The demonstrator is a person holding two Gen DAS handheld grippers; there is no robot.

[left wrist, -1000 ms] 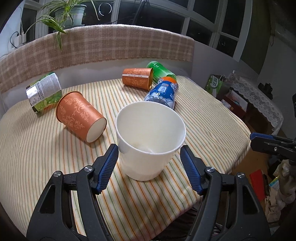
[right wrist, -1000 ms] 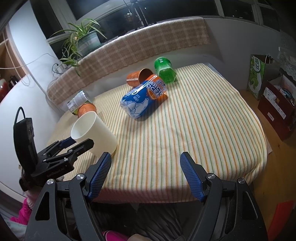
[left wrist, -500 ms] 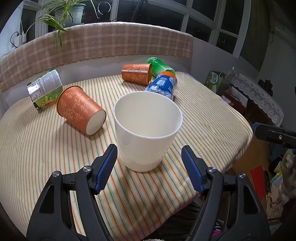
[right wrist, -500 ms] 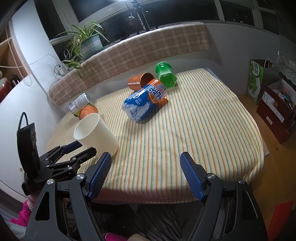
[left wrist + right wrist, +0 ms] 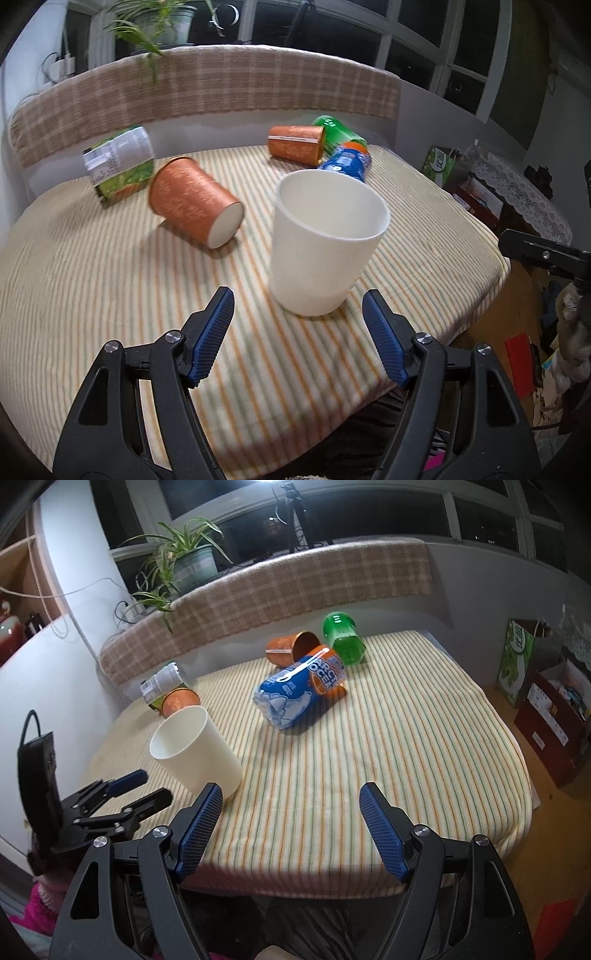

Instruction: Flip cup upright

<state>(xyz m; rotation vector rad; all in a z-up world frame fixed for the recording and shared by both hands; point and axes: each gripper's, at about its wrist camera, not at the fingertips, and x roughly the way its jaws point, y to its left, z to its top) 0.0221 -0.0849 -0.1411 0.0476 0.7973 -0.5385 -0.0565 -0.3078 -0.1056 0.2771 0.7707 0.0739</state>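
— White cup (image 5: 325, 247): which way up?
— Upright on the striped tablecloth (image 5: 110, 280), mouth skyward, long axis vertical, just beyond the left gripper (image 5: 298, 312) at 12 o'clock.

— Tongs?
— Left gripper spread wide, clear of the cup, gripping nothing. Right gripper (image 5: 291, 812) likewise released, cup at its 10 o'clock.

— Farther out?
— At 10 o'clock from the cup, orange cup (image 5: 194, 208) lying sideways; green carton (image 5: 118, 164) behind. At 12 o'clock, blue bottle (image 5: 301, 688), second orange cup (image 5: 295, 144), green cup (image 5: 341, 638), all toppled.

Green bottle (image 5: 338, 133) mostly hidden behind orange cup (image 5: 295, 144).
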